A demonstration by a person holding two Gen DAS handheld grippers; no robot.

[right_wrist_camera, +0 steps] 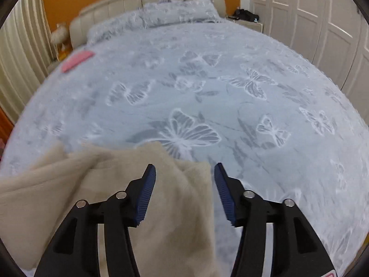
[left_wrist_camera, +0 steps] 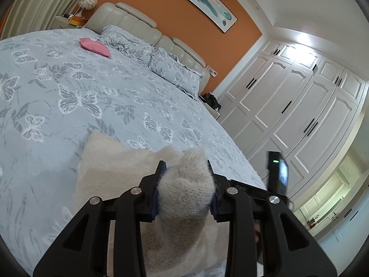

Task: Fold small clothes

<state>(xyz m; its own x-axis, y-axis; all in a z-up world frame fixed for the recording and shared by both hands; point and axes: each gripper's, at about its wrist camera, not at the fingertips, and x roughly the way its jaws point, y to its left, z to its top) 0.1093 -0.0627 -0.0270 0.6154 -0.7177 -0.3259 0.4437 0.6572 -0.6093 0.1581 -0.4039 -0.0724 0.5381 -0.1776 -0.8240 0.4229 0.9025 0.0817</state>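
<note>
A cream knitted garment (left_wrist_camera: 110,168) lies on the bed's butterfly-print cover (left_wrist_camera: 69,80). My left gripper (left_wrist_camera: 185,164) is shut on a bunched fold of that knit, which bulges between the blue pads and rises past the fingertips. In the right wrist view the same cream garment (right_wrist_camera: 175,198) spreads over the cover (right_wrist_camera: 230,92) under and left of my right gripper (right_wrist_camera: 184,169). Its jaws stand apart above the cloth. The blue pads (right_wrist_camera: 147,191) press on nothing, and the garment's right edge runs down between them.
A pink pouch (left_wrist_camera: 95,47) lies far up the bed near the pillows (left_wrist_camera: 147,53) and padded headboard (left_wrist_camera: 143,20). White wardrobe doors (left_wrist_camera: 299,106) line the right side. The other gripper's black body (left_wrist_camera: 278,173) shows at the bed's right edge.
</note>
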